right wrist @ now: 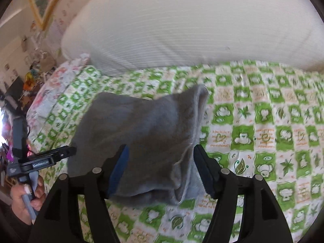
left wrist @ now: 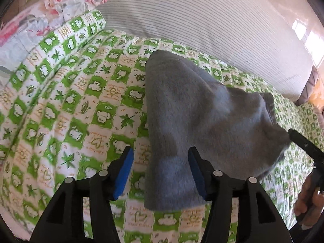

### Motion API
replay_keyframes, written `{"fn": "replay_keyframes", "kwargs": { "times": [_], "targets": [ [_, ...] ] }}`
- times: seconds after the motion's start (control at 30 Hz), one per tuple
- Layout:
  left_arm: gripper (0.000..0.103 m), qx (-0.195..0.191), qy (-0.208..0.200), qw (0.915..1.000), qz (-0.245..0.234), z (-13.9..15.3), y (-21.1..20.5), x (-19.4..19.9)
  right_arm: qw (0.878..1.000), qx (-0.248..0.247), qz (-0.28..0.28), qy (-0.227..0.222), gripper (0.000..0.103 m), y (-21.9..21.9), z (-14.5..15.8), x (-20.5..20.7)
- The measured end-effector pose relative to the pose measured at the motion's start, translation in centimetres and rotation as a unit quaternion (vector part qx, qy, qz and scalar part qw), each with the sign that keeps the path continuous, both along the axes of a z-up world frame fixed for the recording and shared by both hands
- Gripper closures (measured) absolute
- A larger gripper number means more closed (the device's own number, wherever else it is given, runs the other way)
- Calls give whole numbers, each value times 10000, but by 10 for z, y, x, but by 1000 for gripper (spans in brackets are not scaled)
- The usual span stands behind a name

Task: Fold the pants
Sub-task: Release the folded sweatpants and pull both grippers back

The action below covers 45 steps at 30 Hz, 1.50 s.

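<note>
My left gripper (left wrist: 161, 174) has its jaws spread wide, and the cuff end of the grey pants (left wrist: 194, 121) lies between the 2 blue pads without being pinched; the cloth touches the right pad and stands clear of the left one. My right gripper (right wrist: 160, 172) is likewise released, its jaws apart with the other end of the bundle, the one with a stitched hem, lying between them.

The pants rest on the green-and-white quilt (left wrist: 60, 111), just in front of the big striped pillow (left wrist: 202, 20) and well to the right of the floral pillow (left wrist: 30, 26). They look already doubled into a short, thick packet with at least 2 layers showing at the hem, so I judge the main folds done. What seems left is little: perhaps 1 more fold or a smoothing of the lumpy top, which humps up instead of lying flat. Motion blur softens the edges, so I cannot count the layers exactly.
</note>
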<state>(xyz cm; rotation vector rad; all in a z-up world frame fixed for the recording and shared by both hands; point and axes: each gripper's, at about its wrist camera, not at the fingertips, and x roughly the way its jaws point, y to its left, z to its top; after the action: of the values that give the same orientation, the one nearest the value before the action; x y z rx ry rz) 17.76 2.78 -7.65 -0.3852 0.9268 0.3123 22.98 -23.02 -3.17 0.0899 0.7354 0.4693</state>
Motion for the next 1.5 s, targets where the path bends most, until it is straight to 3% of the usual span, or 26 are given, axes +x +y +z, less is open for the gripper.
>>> {"fn": "replay_keyframes", "kwargs": {
  "times": [0.1, 0.23, 0.6, 0.93, 1.5],
  "targets": [
    [43, 213, 30, 9997, -94, 5, -13, -6, 9993, -146, 302, -165, 24, 8, 6, -16],
    [42, 360, 51, 9991, -200, 9, -24, -11, 9962, -478, 677, -252, 23, 19, 4, -35],
    [37, 673, 35, 9974, -242, 22, -40, -23, 9970, -431, 628, -109, 23, 16, 5, -41],
    [31, 960, -41, 9951, -222, 36, -41, -35, 9896, -734, 1221, -186, 17, 38, 11, -43],
    [21, 1383, -20, 9902, -169, 41, -45, -54, 9829, -1111, 1460, -179, 9, 46, 13, -46]
  ]
}}
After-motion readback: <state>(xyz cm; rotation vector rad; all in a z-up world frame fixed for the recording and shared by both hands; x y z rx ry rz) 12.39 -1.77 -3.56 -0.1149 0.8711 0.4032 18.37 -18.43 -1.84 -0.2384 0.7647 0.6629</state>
